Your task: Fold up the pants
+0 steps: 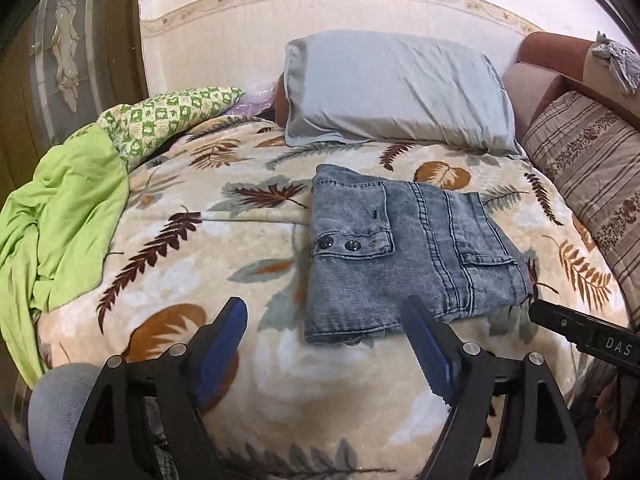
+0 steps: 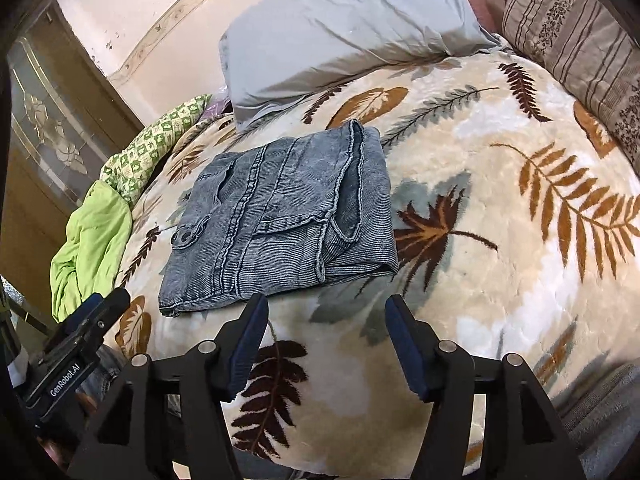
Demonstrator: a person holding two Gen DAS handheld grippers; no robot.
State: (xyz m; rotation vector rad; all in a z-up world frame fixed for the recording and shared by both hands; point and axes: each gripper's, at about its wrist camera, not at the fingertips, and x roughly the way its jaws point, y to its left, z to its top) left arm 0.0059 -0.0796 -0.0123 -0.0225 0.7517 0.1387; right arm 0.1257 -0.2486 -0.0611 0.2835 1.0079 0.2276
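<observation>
Pants (image 1: 404, 252) lie folded on the blanket (image 1: 192, 240); left gripper (image 1: 324, 344) and right gripper (image 2: 326, 340) gape wide, holding nothing; a careless nudge could undo the stack.

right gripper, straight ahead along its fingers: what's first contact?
Probably the leaf-print blanket, just beside the near right corner of the folded jeans. The right gripper is open and empty, and the jeans sit slightly left of its line. Depth is unclear, so its left finger might clip the denim edge.

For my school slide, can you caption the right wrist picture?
Folded grey-blue pants lie on a leaf-print blanket, the right gripper hovering open and empty.
</observation>
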